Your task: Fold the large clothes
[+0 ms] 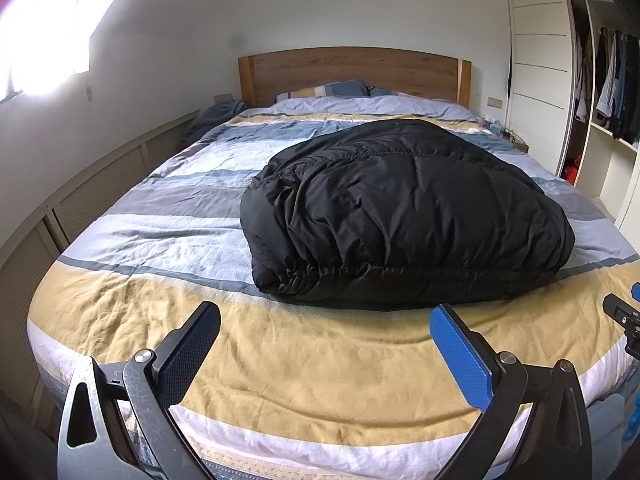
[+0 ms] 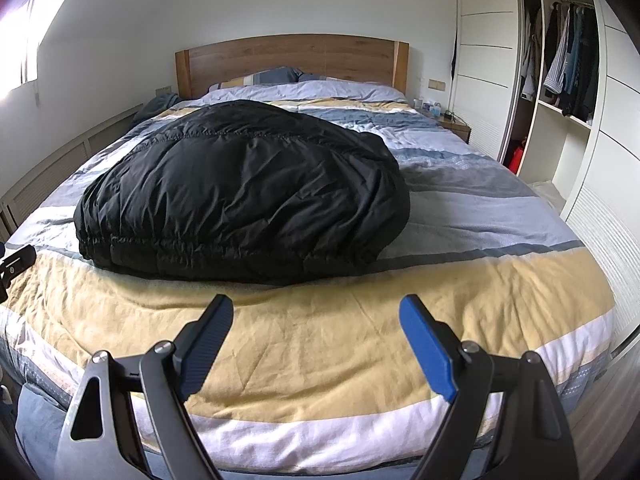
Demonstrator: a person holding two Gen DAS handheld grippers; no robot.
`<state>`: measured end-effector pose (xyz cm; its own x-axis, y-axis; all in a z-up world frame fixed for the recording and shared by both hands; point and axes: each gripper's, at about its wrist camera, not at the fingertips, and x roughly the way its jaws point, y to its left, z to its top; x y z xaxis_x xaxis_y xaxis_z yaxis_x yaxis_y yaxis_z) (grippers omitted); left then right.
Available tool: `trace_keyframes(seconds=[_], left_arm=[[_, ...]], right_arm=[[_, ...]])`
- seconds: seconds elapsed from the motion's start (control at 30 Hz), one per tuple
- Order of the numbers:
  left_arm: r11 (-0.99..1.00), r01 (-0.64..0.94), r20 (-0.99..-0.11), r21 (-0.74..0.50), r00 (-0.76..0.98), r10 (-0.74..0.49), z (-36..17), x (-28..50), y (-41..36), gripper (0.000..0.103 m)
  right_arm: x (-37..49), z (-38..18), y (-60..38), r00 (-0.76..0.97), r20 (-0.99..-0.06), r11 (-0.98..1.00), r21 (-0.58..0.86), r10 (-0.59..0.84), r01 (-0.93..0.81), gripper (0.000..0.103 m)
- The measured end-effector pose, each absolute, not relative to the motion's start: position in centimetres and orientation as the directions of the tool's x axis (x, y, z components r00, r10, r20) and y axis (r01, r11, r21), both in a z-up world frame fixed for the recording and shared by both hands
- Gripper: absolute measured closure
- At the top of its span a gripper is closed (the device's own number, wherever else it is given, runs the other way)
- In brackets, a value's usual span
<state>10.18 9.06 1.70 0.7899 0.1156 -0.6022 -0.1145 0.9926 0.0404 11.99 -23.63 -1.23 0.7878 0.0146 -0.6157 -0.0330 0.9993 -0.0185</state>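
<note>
A black puffy jacket (image 1: 404, 216) lies folded into a thick bundle in the middle of the striped bed (image 1: 132, 304), its gathered hem toward me. In the right wrist view the same jacket (image 2: 244, 196) sits left of centre on the bed (image 2: 460, 280). My left gripper (image 1: 324, 326) is open above the yellow stripe, short of the jacket's near edge, with nothing between its fingers. My right gripper (image 2: 316, 314) is likewise open and empty, just in front of the hem. Part of the other gripper shows at each view's edge.
Pillows (image 1: 332, 90) and a wooden headboard (image 1: 352, 72) are at the far end. A low panelled ledge (image 1: 88, 196) runs along the left wall under a bright window. An open wardrobe (image 2: 568, 64) with hanging clothes and a nightstand (image 2: 452, 122) stand on the right.
</note>
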Motion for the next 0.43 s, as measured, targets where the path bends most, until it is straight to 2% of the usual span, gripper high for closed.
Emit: trace_keyframes(seconds=[0.43], left_arm=[[0.992,-0.118,-0.606,0.043,0.786,0.120,1.55,10.07,9.39,0.001]], right_arm=[[11.66,-0.95,-23.49,0.793,-0.609,0.999,-0.034,0.005,-0.032,0.018]])
